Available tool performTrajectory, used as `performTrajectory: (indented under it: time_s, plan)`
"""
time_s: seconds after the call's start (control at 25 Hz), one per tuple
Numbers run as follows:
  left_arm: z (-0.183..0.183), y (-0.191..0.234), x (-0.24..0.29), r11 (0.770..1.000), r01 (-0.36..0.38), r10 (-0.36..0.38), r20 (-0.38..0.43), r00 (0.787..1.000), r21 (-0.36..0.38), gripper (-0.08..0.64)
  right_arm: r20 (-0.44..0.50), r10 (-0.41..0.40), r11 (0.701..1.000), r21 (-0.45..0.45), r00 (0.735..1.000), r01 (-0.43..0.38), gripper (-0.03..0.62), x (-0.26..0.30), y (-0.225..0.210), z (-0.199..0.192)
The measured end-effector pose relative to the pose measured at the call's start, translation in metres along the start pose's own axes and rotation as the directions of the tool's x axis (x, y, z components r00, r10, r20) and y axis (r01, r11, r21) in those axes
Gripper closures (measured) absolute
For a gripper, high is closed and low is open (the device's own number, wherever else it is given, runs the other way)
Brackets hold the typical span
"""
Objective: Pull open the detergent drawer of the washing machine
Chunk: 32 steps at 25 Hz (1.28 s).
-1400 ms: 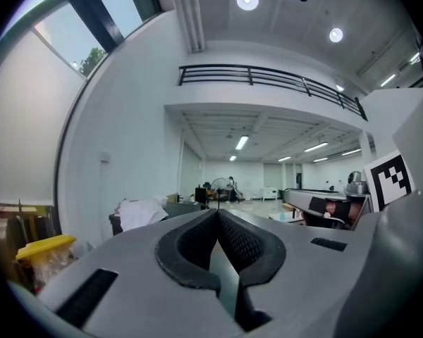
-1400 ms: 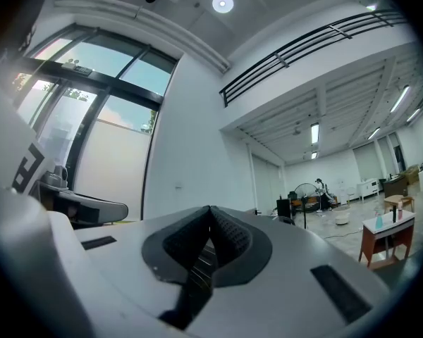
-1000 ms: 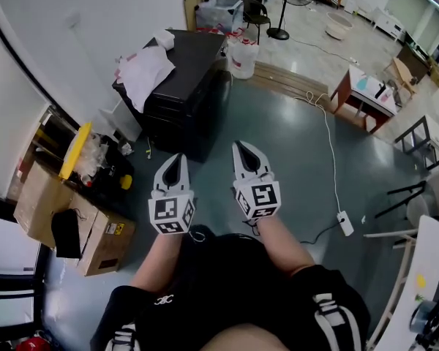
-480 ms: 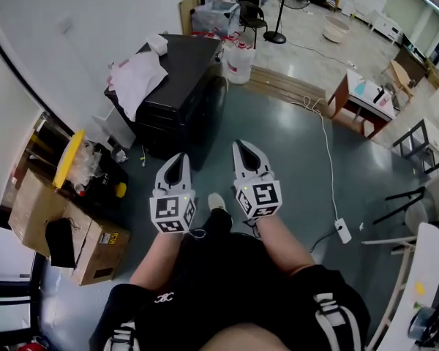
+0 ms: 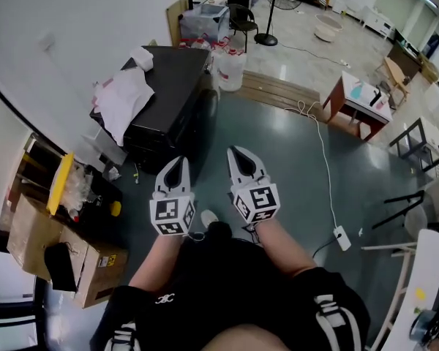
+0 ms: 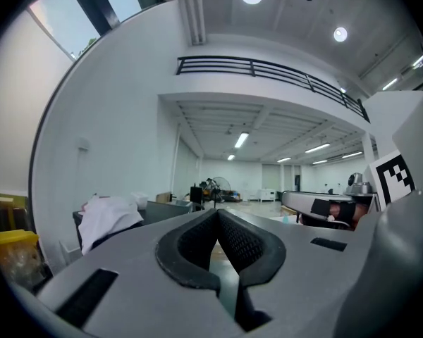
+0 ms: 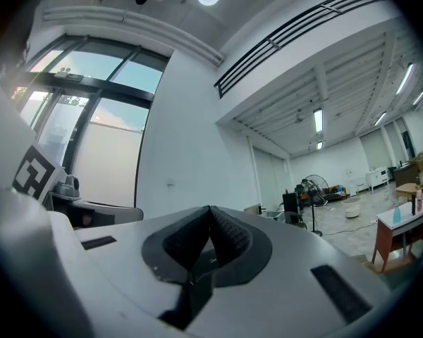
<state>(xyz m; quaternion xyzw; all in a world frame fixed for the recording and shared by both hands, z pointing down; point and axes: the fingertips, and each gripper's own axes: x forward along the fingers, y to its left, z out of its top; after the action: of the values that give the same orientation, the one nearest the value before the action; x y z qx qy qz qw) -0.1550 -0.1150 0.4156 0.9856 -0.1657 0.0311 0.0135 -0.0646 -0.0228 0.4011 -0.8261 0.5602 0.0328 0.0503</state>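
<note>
A black box-shaped machine (image 5: 172, 97) stands against the white wall, ahead and to the left, with a white cloth (image 5: 123, 97) lying on top; I cannot make out a detergent drawer on it. In the left gripper view the machine (image 6: 166, 208) and the cloth (image 6: 109, 217) show low at the left, still some way off. My left gripper (image 5: 177, 161) (image 6: 216, 214) and right gripper (image 5: 238, 152) (image 7: 210, 210) are held side by side in front of the person, above the grey floor. Both are shut and hold nothing.
Cardboard boxes (image 5: 36, 232) and a yellow lid (image 5: 59, 183) sit left of the machine. Beyond it stands a water jug (image 5: 229, 68). A white cable with a power strip (image 5: 342, 238) runs over the floor at the right, near a small red-legged table (image 5: 362, 97).
The person has walked forward: the machine and the boxes have slid left in the head view, and a shoe now shows below the grippers. Both grippers keep their pose, shut.
</note>
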Motion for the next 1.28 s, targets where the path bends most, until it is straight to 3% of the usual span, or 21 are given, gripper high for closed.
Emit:
performTrajectory:
  time_s: [0.48,0.8,1.04,1.28]
  plan:
    - [0.027,0.049,0.153,1.000,0.011,-0.011,0.001,1.000,-0.014,0.558,-0.028,0.004,1.000,-0.024,1.000,-0.005,0.589,0.131,-0.082,0.001]
    - [0.033,0.093,0.223,0.999,-0.044,0.044,0.004,0.999,-0.012,0.558,-0.032,0.073,0.997,-0.008,0.997,-0.073,0.589,0.223,-0.112,-0.007]
    - [0.033,0.131,0.243,0.985,-0.172,0.172,-0.014,0.985,-0.013,0.558,-0.030,0.192,0.981,-0.014,0.981,-0.193,0.589,0.279,-0.110,-0.013]
    - [0.034,0.157,0.249,0.935,-0.355,0.354,-0.015,0.935,-0.023,0.558,-0.031,0.372,0.928,-0.006,0.928,-0.373,0.589,0.328,-0.101,-0.014]
